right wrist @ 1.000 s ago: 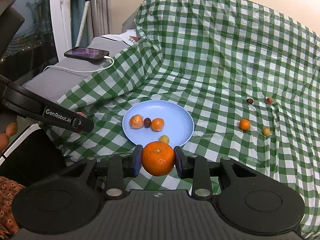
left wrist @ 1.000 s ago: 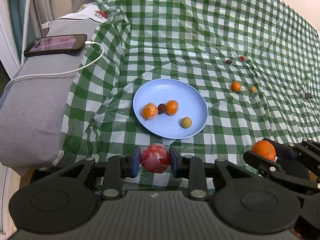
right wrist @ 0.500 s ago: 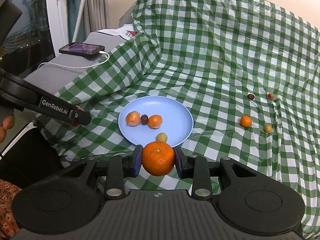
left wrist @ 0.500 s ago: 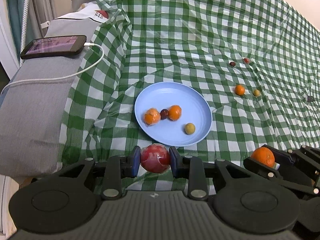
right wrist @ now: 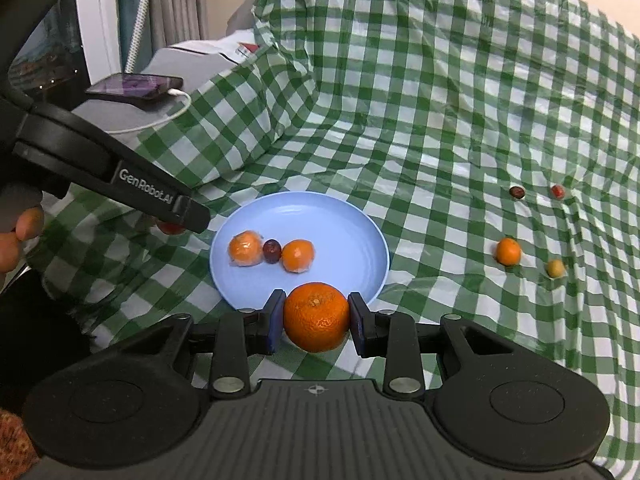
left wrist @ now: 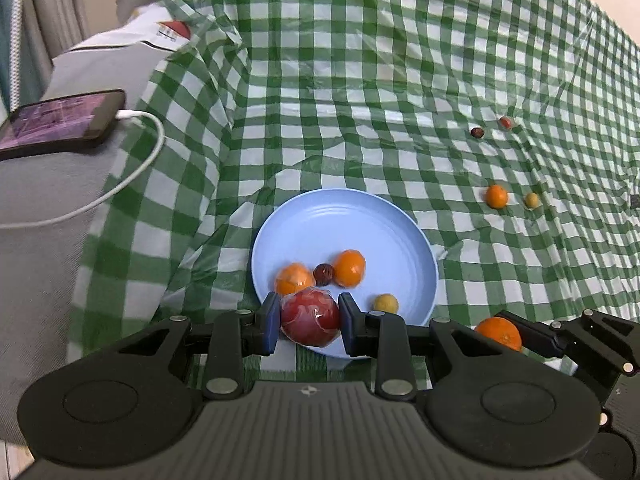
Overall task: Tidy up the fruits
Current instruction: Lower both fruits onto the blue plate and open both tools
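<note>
Green and white checked cloth (left wrist: 400,80) covers the whole surface and climbs up at the back of both views. At the upper left of the left wrist view a phone (left wrist: 60,122) lies on a grey cushion (left wrist: 36,248), with a white cable (left wrist: 132,160) plugged into it.

Near the centre of the frame sits a light blue plate (left wrist: 352,224). On it I see 2 orange fruits wrapped in clear film (left wrist: 294,279) (left wrist: 350,268), 1 small dark fruit (left wrist: 323,274) between them and touching both, and 1 small yellow fruit (left wrist: 386,303) nearer the lower right rim.

The left gripper (left wrist: 308,322) is closed on a red fruit in plastic wrap (left wrist: 310,316); both blue pads press its sides, and it appears over the near edge of the plate. The right gripper (right wrist: 316,318) clamps a large orange (right wrist: 317,317) in the same way, in front of the plate's near rim.

At the right of the frame, well apart from the plate, 4 small fruits lie on the cloth: 1 dark (right wrist: 517,192), 1 red (right wrist: 557,191), 1 orange (right wrist: 508,251) and 1 yellow (right wrist: 556,268).

A person's fingers (right wrist: 16,240) show at the left edge of the right wrist view.
</note>
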### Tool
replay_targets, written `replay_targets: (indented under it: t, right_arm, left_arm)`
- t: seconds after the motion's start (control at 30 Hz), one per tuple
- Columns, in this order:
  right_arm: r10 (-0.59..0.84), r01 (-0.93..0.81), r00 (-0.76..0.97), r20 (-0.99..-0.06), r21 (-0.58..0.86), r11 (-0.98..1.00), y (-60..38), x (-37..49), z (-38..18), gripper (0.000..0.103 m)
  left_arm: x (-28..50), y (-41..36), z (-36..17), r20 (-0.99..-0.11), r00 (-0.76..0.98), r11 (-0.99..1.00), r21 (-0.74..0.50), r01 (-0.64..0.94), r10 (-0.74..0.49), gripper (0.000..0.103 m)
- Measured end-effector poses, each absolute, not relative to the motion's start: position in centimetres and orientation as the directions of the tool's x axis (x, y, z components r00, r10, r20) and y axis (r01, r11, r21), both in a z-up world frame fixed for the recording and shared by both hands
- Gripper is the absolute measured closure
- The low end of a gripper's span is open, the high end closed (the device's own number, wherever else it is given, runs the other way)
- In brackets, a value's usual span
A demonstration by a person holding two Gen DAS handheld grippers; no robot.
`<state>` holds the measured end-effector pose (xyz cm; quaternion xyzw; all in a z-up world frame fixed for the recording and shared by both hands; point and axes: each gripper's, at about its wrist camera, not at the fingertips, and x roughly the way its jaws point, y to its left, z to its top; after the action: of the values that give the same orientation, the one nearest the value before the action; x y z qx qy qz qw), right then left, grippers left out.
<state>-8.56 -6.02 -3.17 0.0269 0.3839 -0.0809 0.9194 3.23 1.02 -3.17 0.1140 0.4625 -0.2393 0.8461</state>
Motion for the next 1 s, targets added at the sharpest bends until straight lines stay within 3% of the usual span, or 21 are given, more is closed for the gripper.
replay_targets:
  t: [0.63, 0.67, 0.7, 0.73, 0.77, 0.83, 1.0]
  right_arm:
    - [-0.099, 0.156, 0.597, -0.796, -0.005, 0.988, -9.5, -0.4, -9.2, 0.067]
    - [-0.091, 0.149, 0.597, -0.797, -0.001, 0.989, -9.5, -0.2, -9.3, 0.067]
    - [-0.082, 0.143, 0.597, -0.798, 0.005, 0.99, -9.6, 0.1, -9.4, 0.066]
    - [-0.075, 0.137, 0.598, -0.798, 0.01, 0.99, -9.7, 0.3, -9.4, 0.058]
    - [-0.072, 0.134, 0.601, -0.796, 0.011, 0.991, -9.8, 0.4, -9.2, 0.049]
    - [-0.089, 0.142, 0.621, -0.779, 0.0, 0.99, -9.8, 0.2, -8.6, 0.019]
    - [-0.094, 0.158, 0.594, -0.799, 0.001, 0.987, -9.7, -2.1, -7.3, 0.009]
  left_arm:
    - [11.1, -3.8, -9.7, -0.876, 0.41, 0.837, 0.013, 0.546, -0.254, 0.069]
    - [11.3, -3.8, -9.8, -0.873, 0.413, 0.838, 0.011, 0.545, -0.257, 0.064]
    - [11.5, -3.8, -9.8, -0.871, 0.416, 0.837, 0.009, 0.547, -0.262, 0.043]
    - [11.5, -3.7, -9.7, -0.868, 0.421, 0.839, 0.009, 0.545, -0.264, 0.027]
    - [11.5, -3.6, -9.4, -0.86, 0.438, 0.845, 0.014, 0.535, -0.263, 0.002]
    - [10.9, -3.0, -8.3, -0.82, 0.498, 0.854, 0.021, 0.521, -0.283, 0.0]
    - [8.6, -1.9, -6.5, -0.811, 0.502, 0.824, 0.046, 0.565, -0.299, 0.0]
